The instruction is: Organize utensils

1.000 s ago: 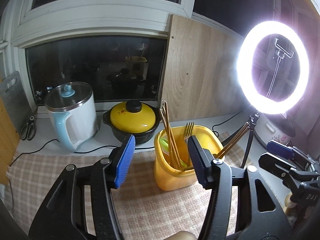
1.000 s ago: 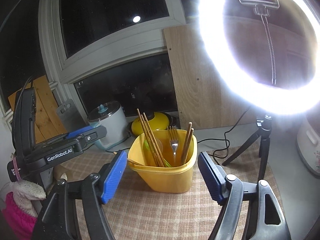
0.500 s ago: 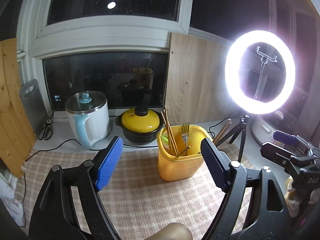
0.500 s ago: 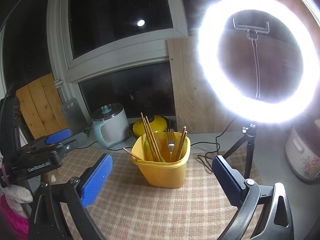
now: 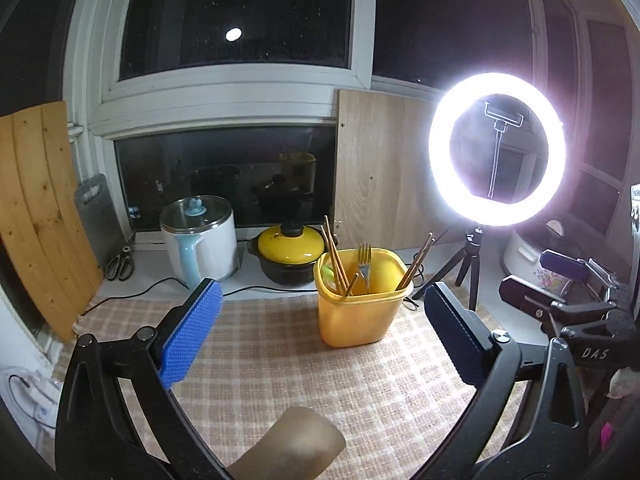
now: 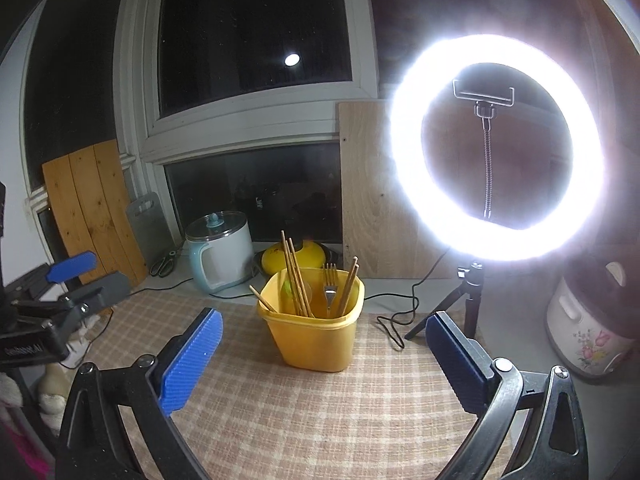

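A yellow plastic tub [image 5: 362, 312] [image 6: 316, 340] stands on the checked cloth [image 5: 304, 364]. In it stand several wooden chopsticks [image 5: 336, 256] [image 6: 294, 272] and a metal fork [image 5: 364, 262] [image 6: 330, 284]. My left gripper [image 5: 320, 332] hangs in front of the tub and apart from it; its jaws are opening, with nothing between the blue pads. My right gripper [image 6: 324, 352] is open too and holds nothing, with the tub beyond its pads. Each gripper shows at the edge of the other's view, the right gripper [image 5: 560, 276] at far right and the left gripper [image 6: 72, 276] at far left.
A lit ring light [image 5: 496, 148] [image 6: 496, 148] on a small tripod stands right of the tub, its cable [image 6: 394, 320] trailing on the cloth. Behind are a white kettle [image 5: 200, 236], a yellow-lidded black pot [image 5: 288, 256], scissors [image 5: 120, 264], wooden boards and a rice cooker [image 6: 588, 332].
Both grippers have pulled back from the tub and risen a little, so it looks smaller. Both sets of jaws have spread wider. The utensils stay in the tub.
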`<state>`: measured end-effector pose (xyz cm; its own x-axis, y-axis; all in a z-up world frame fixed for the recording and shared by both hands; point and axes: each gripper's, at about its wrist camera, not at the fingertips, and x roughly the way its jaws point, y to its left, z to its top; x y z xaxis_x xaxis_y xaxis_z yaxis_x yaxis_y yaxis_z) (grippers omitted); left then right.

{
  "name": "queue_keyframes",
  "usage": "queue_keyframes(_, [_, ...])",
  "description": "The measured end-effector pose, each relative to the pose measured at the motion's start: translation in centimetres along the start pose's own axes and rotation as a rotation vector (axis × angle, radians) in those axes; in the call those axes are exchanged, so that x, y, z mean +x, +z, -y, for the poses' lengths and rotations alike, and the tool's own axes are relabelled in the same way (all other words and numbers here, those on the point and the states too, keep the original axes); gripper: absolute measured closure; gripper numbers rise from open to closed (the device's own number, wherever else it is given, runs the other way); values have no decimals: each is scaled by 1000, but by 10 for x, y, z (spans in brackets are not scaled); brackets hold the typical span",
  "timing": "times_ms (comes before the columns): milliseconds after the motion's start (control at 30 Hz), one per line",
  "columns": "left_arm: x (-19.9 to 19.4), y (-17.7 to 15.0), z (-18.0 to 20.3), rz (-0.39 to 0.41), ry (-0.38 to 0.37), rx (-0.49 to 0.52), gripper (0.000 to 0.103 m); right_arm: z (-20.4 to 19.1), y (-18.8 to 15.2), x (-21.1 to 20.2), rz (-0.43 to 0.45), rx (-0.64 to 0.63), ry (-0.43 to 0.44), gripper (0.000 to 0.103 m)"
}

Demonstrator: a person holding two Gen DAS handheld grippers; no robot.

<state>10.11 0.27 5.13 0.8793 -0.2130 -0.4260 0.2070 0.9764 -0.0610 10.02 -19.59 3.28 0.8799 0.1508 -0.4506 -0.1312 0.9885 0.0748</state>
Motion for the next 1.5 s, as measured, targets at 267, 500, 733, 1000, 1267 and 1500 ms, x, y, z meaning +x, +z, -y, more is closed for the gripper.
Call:
queue_keyframes(267, [-18,-7,3,9,33,-48,0,5,-12,-8,-8,6,2,0])
queue_keyframes(500, [-21,-13,6,-11,45,-40,0,11,-18,-9,-13,36,-1,0])
queue_keyframes(733, [-24,-14,14,-9,50,-17,0,15,-22,-8,-23,51,-1,0])
queue_keyframes(1000, [-21,-16,17,-19,49,-11,0,21,-24,-7,-22,83,-4,0])
queue_keyframes(1267, [-19,-17,17,-19,45,-3,0,24,-25,-5,-25,109,-2,0])
queue_keyframes(1500, [-19,-18,17,-21,42,-5,0,27,-27,-2,-37,132,10,0])
